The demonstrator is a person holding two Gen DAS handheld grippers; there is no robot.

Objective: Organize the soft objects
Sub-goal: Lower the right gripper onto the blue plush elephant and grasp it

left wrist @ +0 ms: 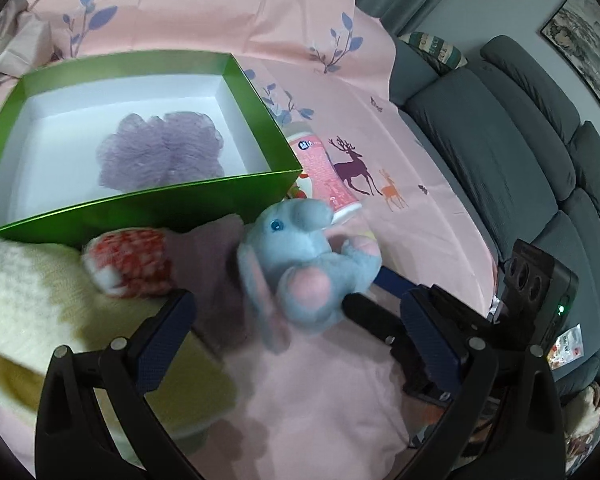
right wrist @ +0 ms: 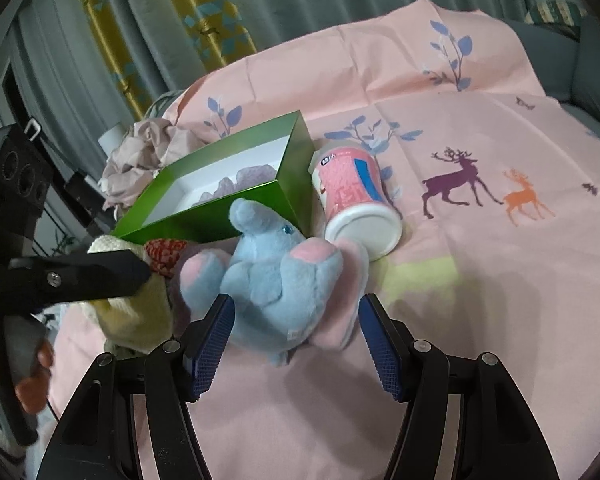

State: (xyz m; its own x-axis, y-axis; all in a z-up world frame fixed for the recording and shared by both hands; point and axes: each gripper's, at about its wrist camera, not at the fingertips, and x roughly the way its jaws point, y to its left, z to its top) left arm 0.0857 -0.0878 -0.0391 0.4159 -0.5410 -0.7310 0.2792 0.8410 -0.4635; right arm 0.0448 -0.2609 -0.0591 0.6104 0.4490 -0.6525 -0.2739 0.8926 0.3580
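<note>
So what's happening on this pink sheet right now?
A person holds a tool in each hand over soft items. The right tool is open around a blue plush elephant without pressing it. The left tool is open too. The green box already holds a purple mesh pouf; a pink cup lies beside it.

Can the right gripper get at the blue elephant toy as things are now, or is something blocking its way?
Probably yes. The right gripper is open, and the blue elephant toy lies on the pink cloth just ahead of its fingers, with nothing between. The left gripper comes in from the side, but it leaves this approach free.
</note>
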